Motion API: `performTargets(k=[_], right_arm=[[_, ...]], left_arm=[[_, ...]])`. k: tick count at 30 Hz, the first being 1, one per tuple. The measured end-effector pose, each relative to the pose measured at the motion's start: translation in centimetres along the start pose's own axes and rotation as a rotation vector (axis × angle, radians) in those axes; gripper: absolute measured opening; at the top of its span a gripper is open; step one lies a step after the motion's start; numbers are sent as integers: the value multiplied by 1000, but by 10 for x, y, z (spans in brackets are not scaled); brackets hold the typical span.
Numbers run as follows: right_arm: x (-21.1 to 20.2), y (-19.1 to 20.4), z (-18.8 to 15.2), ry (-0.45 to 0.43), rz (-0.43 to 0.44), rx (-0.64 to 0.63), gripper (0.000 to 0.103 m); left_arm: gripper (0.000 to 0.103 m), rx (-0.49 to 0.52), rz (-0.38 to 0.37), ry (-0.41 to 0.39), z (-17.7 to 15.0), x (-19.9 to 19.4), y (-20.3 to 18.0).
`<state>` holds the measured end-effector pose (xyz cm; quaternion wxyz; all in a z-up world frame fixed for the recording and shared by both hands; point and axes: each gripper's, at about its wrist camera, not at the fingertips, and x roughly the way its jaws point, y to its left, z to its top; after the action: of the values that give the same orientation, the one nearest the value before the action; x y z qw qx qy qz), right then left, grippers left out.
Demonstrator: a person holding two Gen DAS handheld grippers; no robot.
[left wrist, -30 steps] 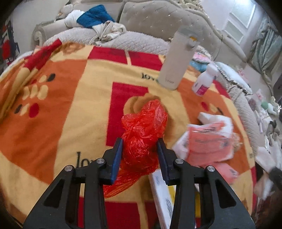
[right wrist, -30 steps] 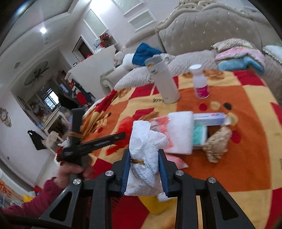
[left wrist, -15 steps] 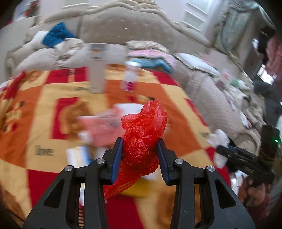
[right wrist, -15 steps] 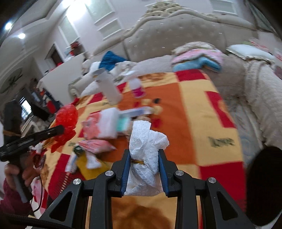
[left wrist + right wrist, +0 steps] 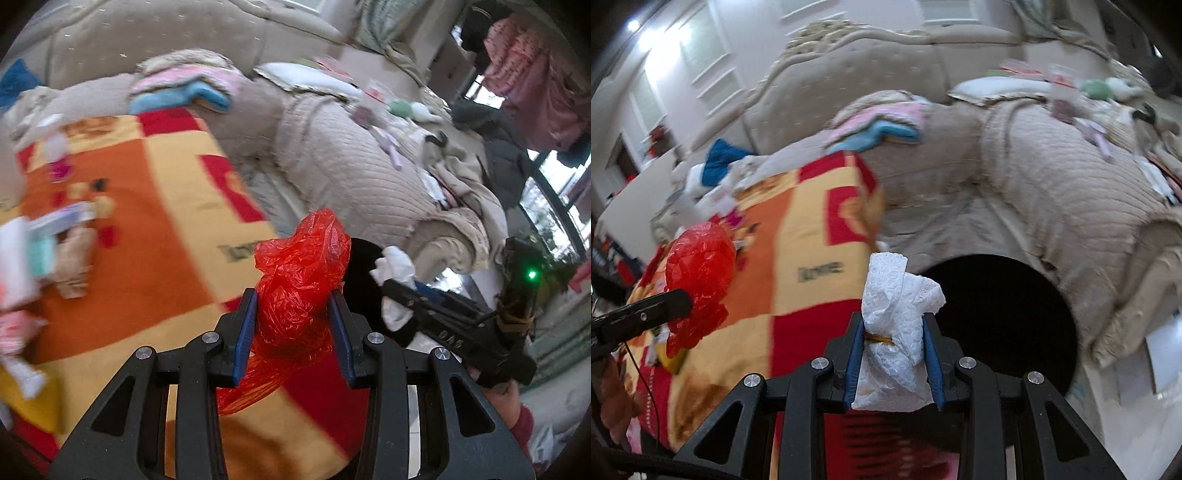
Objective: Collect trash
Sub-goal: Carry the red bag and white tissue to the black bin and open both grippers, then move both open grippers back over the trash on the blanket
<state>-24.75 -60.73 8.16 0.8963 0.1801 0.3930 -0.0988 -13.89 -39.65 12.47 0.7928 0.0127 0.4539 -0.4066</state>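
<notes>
Carrying well meant keeping both tools clenched: the left tool point(image 5: 291, 328) gripped the red bag point(image 5: 301, 280) beside the blanket point(image 5: 155, 236), the right tool point(image 5: 894, 354) pinched the tissue point(image 5: 897, 328) before the dark bin point(image 5: 1004, 314), needing release squarely over it.

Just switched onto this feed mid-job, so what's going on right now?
A person is collecting trash with a gripper in each hand. The left gripper is shut on a crumpled red plastic bag; the right gripper is shut on a wad of white tissue paper. Both are held at the edge of the orange and red blanket, by a dark round opening, probably a bin. More litter remains on the blanket.
</notes>
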Motion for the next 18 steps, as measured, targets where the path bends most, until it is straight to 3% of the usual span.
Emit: performTargets(k=[8,9,10,11,12,18], right_arm=[[3,-46,-4,-1,-78,79,30],[3,-49,-4,-2,-88,85,36],[3,-50,-4,-4,-92,92,50],[1,-52,-5,-9,-93,102,57],[1,-53,-5,-14,-92,105,67],[4,-44,-9,-15,-82,84,68]], left_arm=[[41,-25,-123,55,6,65,-41],[44,-35,-134,59,6,69,-43],[52,-49,-141,63,7,73,-43],[60,-70,-140,67,7,75,-41],[61,-86,-139,65,7,76,-40],[61,-85,-77,62,3,65,-28]])
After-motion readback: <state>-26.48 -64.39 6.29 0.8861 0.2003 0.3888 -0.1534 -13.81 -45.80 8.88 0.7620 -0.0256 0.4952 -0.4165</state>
